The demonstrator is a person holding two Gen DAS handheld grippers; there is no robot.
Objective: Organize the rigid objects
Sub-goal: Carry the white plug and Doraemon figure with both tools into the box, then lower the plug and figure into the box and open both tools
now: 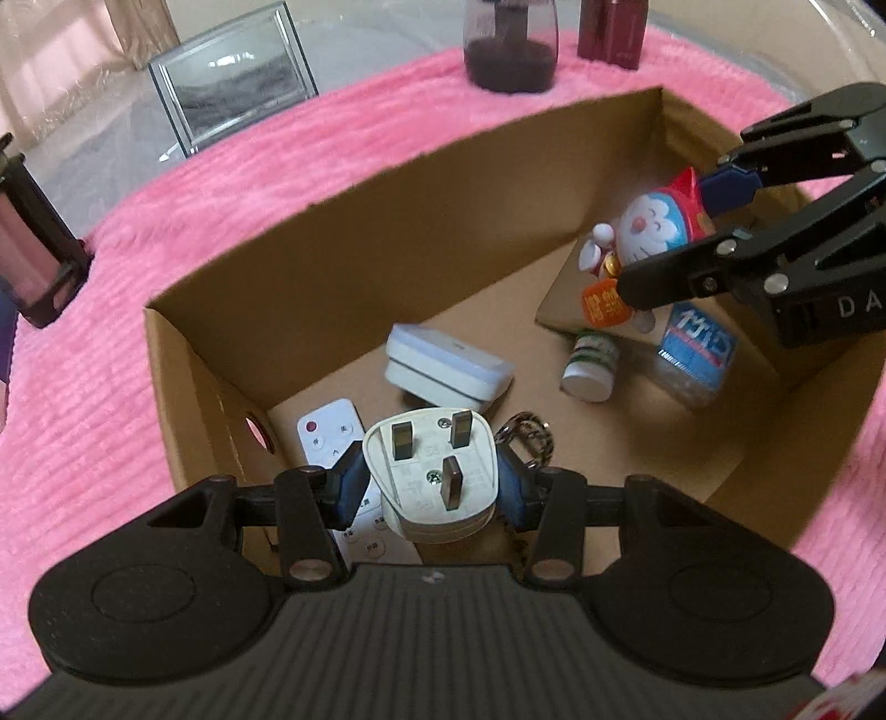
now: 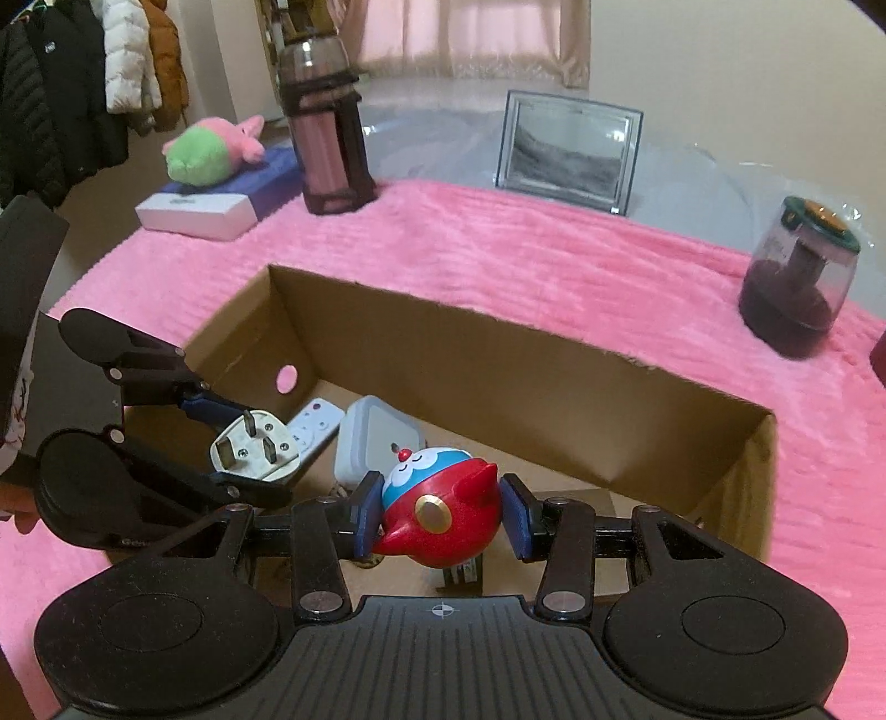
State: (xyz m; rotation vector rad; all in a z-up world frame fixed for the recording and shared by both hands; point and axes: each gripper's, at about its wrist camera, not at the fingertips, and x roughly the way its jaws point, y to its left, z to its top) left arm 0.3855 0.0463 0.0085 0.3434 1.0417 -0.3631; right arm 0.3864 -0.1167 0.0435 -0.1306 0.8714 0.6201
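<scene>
An open cardboard box (image 1: pixel 343 243) (image 2: pixel 498 365) stands on a pink fuzzy cloth. My left gripper (image 1: pixel 432 482) (image 2: pixel 243 443) is shut on a white three-pin plug (image 1: pixel 429 473) (image 2: pixel 252 448) and holds it above the box's near left part. My right gripper (image 2: pixel 440 512) (image 1: pixel 686 232) is shut on a blue, white and red cat figurine (image 2: pixel 437 507) (image 1: pixel 653 232) and holds it over the box's right part. In the box lie a white remote (image 1: pixel 326 432), a white square case (image 1: pixel 446 368), a small white bottle (image 1: pixel 590 365) and a clear labelled bottle (image 1: pixel 695 354).
On the cloth beyond the box stand a dark jar (image 2: pixel 797 277) (image 1: pixel 509 50), a glass picture frame (image 2: pixel 570 149) (image 1: pixel 232 77), a pink flask in a dark holder (image 2: pixel 326 138) (image 1: pixel 33 243) and a maroon box (image 1: pixel 612 27). A plush toy (image 2: pixel 213 149) lies on a white box at far left.
</scene>
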